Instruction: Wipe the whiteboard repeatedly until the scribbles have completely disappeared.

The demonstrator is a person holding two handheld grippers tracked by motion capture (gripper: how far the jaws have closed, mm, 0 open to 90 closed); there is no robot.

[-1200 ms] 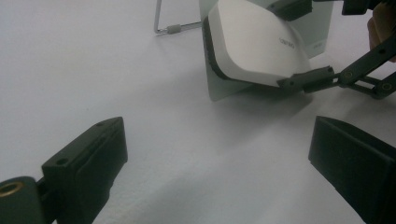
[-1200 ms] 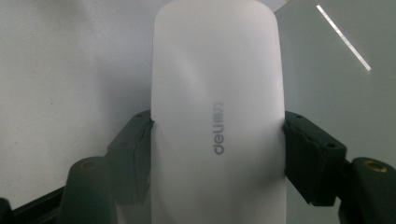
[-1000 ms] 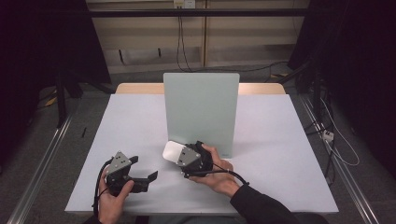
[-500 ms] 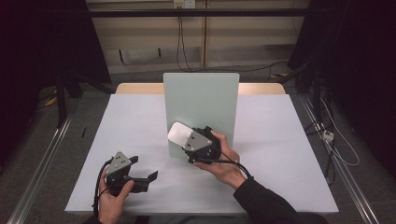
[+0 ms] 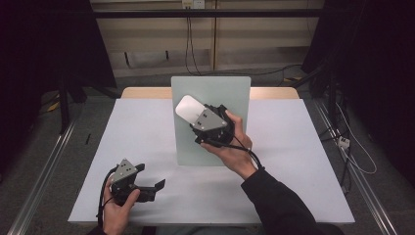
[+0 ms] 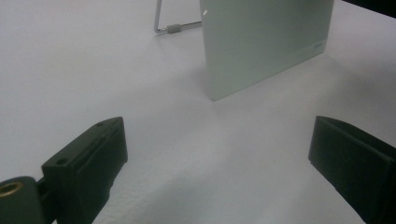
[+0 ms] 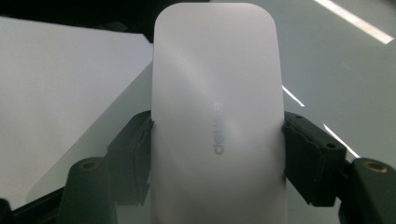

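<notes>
A pale green glass board (image 5: 230, 93) stands upright on the white table (image 5: 293, 161), held by a wire stand (image 6: 164, 28) at its back. My right gripper (image 5: 195, 115) is raised in front of the board's upper left part, shut on a white rounded eraser-like pad (image 5: 186, 108). In the right gripper view the white pad (image 7: 217, 112) sits clamped between both jaws, its far end against or very near the board (image 7: 336, 60). My left gripper (image 5: 151, 188) rests low at the table's front left, open, with nothing between its fingers (image 6: 88, 163).
The board's lower left corner (image 6: 261, 51) stands ahead of my left gripper. A wooden table edge (image 5: 142, 92) shows behind the white top. Metal rails (image 5: 44, 166) and cables (image 5: 347, 147) run along the floor on both sides.
My right gripper has lifted the white pad from table height up and away along the board's face, toward its upper left. The left gripper has stayed still.
</notes>
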